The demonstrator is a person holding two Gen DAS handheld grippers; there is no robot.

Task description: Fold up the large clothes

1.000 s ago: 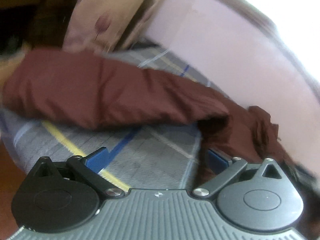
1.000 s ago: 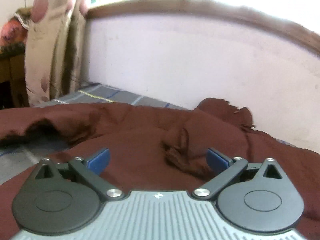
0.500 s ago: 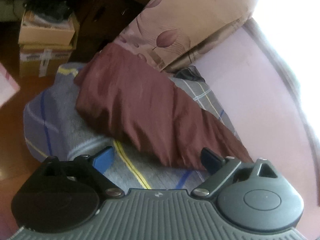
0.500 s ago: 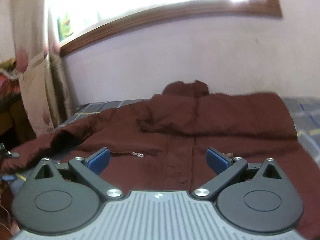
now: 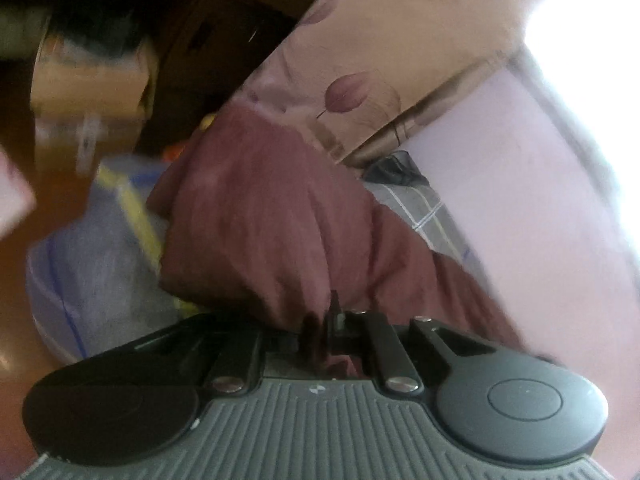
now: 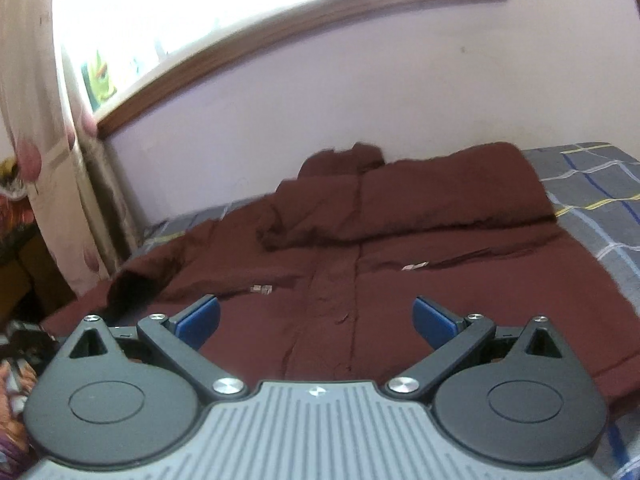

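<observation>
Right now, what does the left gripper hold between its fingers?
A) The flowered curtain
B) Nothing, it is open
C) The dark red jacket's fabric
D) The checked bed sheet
C: the left gripper has its fingers closed together on a fold of the dark red jacket.

One jacket [image 6: 400, 280] lies on one bed [image 6: 600, 200]. Two zipper pulls [image 6: 261, 289] show on it. One curtain [image 6: 36, 120] hangs beside one window [image 6: 240, 0].
</observation>
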